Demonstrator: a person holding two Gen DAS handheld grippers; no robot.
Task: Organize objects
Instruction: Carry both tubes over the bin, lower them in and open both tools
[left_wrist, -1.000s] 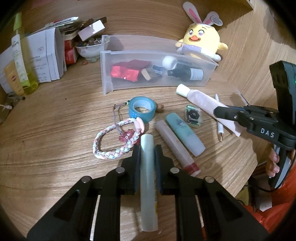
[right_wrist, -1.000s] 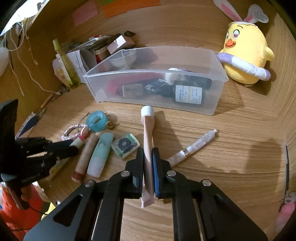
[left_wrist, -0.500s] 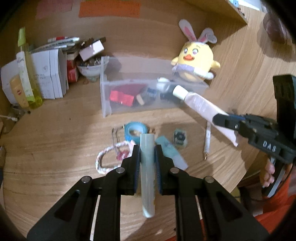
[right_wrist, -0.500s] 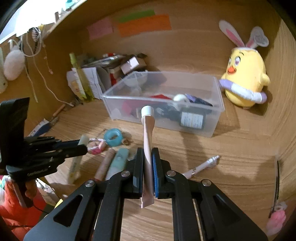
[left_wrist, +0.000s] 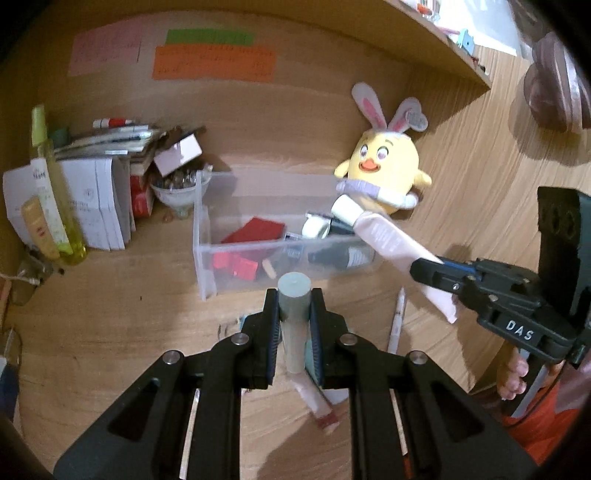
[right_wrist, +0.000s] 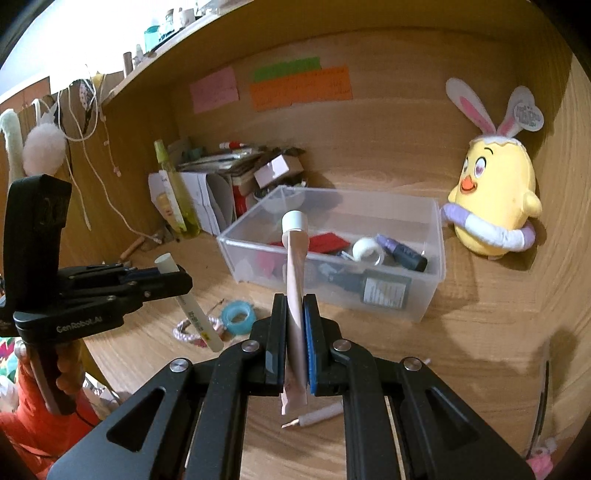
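My left gripper (left_wrist: 293, 306) is shut on a pale green-white tube (left_wrist: 294, 295), held tilted up above the desk; it also shows in the right wrist view (right_wrist: 192, 306). My right gripper (right_wrist: 294, 314) is shut on a pink tube with a white cap (right_wrist: 295, 258), raised in front of the clear plastic bin (right_wrist: 424, 295). In the left wrist view the pink tube (left_wrist: 384, 236) points at the bin (left_wrist: 201, 254), which holds red packets, a dark bottle and a tape roll.
A blue tape ring (right_wrist: 238, 315), a braided bracelet (right_wrist: 184, 328) and a pen (right_wrist: 317, 415) lie on the desk. A yellow chick plush (right_wrist: 491, 206) stands right of the bin. Boxes, papers and a yellow bottle (left_wrist: 55, 206) stand at the back left.
Both grippers have lifted their tubes off the desk and risen higher. The pink tube has come closer to the bin.
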